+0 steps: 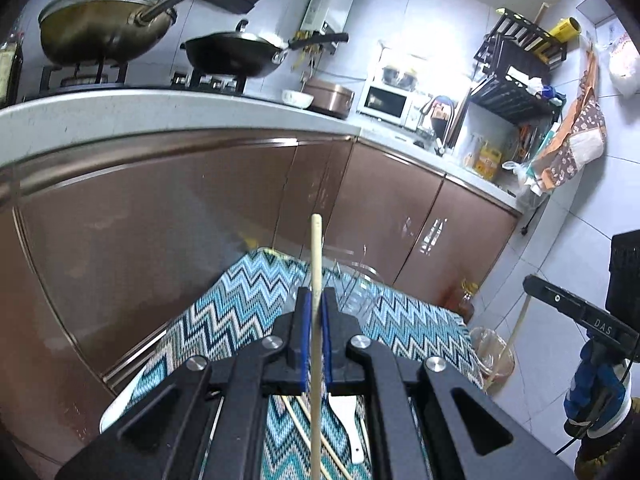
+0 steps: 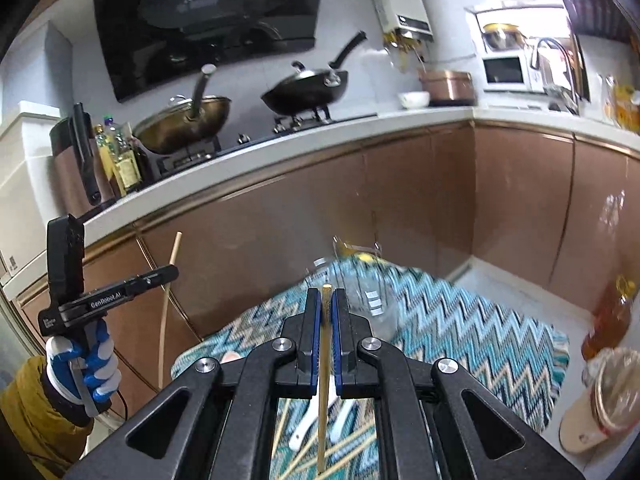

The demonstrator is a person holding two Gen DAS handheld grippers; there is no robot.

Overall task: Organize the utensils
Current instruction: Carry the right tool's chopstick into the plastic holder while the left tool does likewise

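My left gripper is shut on a pale wooden chopstick that stands upright between the blue pads, its tip well above the fingers. My right gripper is shut on another wooden chopstick, its end level with the fingertips. Both are held above a zigzag-patterned cloth on a small table. Loose chopsticks and white spoons lie on the cloth under the grippers. A clear glass jar stands on the cloth beyond the right gripper; it also shows in the left wrist view.
Brown kitchen cabinets run close behind the table, with a stove and woks on the counter above. Bottles of oil and a clear container stand on the floor at the right. The left gripper shows at the left of the right wrist view.
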